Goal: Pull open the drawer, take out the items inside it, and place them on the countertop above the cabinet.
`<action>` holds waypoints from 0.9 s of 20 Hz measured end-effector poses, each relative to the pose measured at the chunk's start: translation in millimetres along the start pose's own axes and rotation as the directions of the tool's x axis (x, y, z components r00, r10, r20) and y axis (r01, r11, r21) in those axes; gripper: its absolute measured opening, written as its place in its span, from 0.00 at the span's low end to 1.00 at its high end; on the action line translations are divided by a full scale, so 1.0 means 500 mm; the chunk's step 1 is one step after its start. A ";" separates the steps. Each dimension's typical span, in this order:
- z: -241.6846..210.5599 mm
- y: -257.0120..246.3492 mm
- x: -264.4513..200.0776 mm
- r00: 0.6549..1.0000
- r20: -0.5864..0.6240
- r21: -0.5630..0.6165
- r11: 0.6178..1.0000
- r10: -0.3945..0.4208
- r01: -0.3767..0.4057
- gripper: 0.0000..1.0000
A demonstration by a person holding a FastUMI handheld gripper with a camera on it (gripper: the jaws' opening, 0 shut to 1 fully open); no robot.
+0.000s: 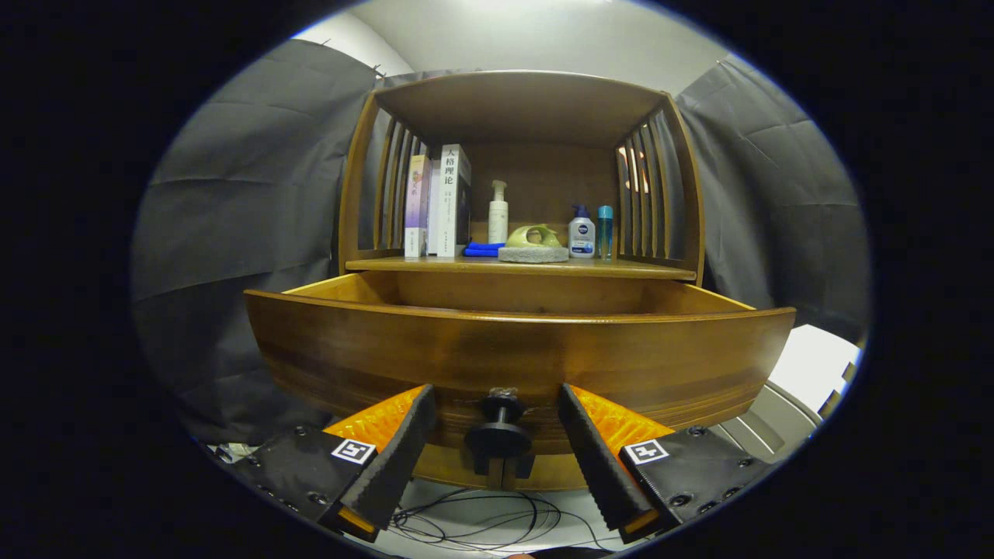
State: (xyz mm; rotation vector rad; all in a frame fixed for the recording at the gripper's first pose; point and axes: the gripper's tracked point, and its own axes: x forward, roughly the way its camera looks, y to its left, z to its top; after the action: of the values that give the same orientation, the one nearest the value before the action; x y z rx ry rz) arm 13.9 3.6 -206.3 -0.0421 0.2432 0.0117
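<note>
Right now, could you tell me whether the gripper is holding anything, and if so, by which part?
Nothing is held. The gripper is open, its fingers standing apart on either side of the drawer's knob without touching it; the drawer is already pulled out.

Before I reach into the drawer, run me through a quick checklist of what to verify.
1. Drawer pulled out from the cabinet: ok.
2. Tool open, its fingers apart on either side of the knob and not pressing on it: ok.
3. Items inside the drawer located: cannot tell, the drawer front hides the inside.
4. Free spot on the countertop: ok, bare wood right of the bottles.
5. Path up over the drawer front clear: ok.
6. Cables on the floor below out of the way: ok.
</note>
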 end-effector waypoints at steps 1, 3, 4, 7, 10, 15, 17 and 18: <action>0.003 0.003 -0.002 1.000 0.005 0.006 1.000 0.002 -0.002 0.99; 0.003 0.000 0.001 1.000 0.011 -0.007 1.000 -0.008 0.008 0.96; 0.004 -0.001 0.001 1.000 0.010 -0.005 1.000 -0.015 0.015 0.95; 0.006 0.000 0.006 0.999 0.015 0.012 0.999 -0.039 0.039 0.95; 0.008 -0.011 0.021 0.999 0.002 -0.003 0.999 -0.051 0.051 0.95; 0.011 -0.011 0.036 0.999 0.001 -0.009 0.999 -0.051 0.051 0.96; 0.013 -0.013 0.044 0.999 0.005 -0.007 0.999 -0.051 0.051 0.96; 0.018 -0.014 0.052 0.999 -0.002 -0.004 0.999 -0.050 0.050 0.96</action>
State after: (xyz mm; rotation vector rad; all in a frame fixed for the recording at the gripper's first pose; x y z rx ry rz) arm 41.3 -2.9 -203.6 -0.0524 0.2438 -0.0372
